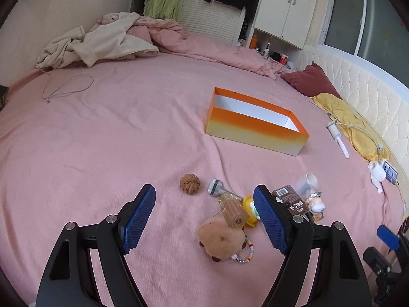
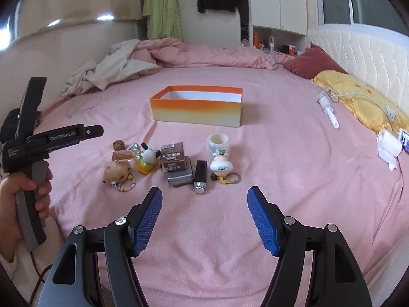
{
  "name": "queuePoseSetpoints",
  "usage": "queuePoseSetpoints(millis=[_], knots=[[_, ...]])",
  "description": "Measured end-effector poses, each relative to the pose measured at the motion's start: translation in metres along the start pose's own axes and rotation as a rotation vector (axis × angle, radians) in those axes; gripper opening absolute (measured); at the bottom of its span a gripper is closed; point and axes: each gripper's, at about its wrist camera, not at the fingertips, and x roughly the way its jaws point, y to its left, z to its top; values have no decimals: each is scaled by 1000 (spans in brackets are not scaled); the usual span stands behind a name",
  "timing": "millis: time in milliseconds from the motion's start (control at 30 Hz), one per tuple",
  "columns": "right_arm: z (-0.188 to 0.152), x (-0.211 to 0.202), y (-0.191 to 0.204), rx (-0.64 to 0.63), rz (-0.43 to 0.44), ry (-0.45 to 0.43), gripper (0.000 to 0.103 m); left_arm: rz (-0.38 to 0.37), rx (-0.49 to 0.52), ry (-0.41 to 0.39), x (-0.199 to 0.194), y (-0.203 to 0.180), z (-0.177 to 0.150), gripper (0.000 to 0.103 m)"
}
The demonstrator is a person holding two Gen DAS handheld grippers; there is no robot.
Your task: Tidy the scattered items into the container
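An empty orange box [image 1: 255, 125] [image 2: 196, 111] stands on the pink bed. Small items lie scattered in front of it: a walnut [image 1: 189, 183] [image 2: 119, 144], a perfume bottle [image 1: 231, 206] [image 2: 124, 156], a brown plush keychain [image 1: 221, 238] [image 2: 116, 171], a yellow panda toy [image 2: 148, 160], brown cartons on a tin [image 2: 175, 162], a black lighter [image 2: 200, 175], a tape roll [image 2: 217, 143] and a pig keychain [image 2: 222, 166]. My left gripper [image 1: 204, 220] is open over the plush and bottle. My right gripper [image 2: 204, 220] is open, just short of the lighter.
A lint roller [image 2: 328, 111], tissue roll [image 2: 388, 144], yellow pillow [image 2: 358, 99] and red pillow [image 2: 313, 64] lie along the right headboard. Crumpled bedding [image 2: 122, 64] is piled at the far left. A cord loop [image 1: 67, 87] lies on the sheet.
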Motion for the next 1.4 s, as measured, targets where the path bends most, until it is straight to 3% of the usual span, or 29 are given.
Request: queuePoseSetpoints(millis=[200, 400, 500, 667, 900, 1033, 1133, 1233, 1400], knots=[[17, 14, 23, 2, -68, -56, 71, -5, 93, 55, 3, -10, -12, 79], [9, 42, 20, 123, -118, -3, 71, 8, 142, 56, -3, -20, -19, 79], [1, 46, 13, 206, -102, 16, 71, 28, 157, 52, -5, -23, -21, 79], [0, 56, 8, 185, -77, 10, 71, 71, 105, 30, -6, -19, -19, 79], [32, 97, -29, 306, -30, -13, 71, 158, 69, -53, -7, -15, -15, 79], [81, 123, -32, 220, 32, -16, 71, 170, 50, -24, 9, -12, -14, 79], [114, 131, -24, 60, 120, 13, 71, 182, 59, 18, 20, -13, -15, 79], [124, 121, -19, -98, 123, 24, 71, 186, 59, 40, 26, -15, -17, 79], [118, 125, -34, 10, 48, -24, 71, 142, 20, 68, 36, -10, -13, 79]])
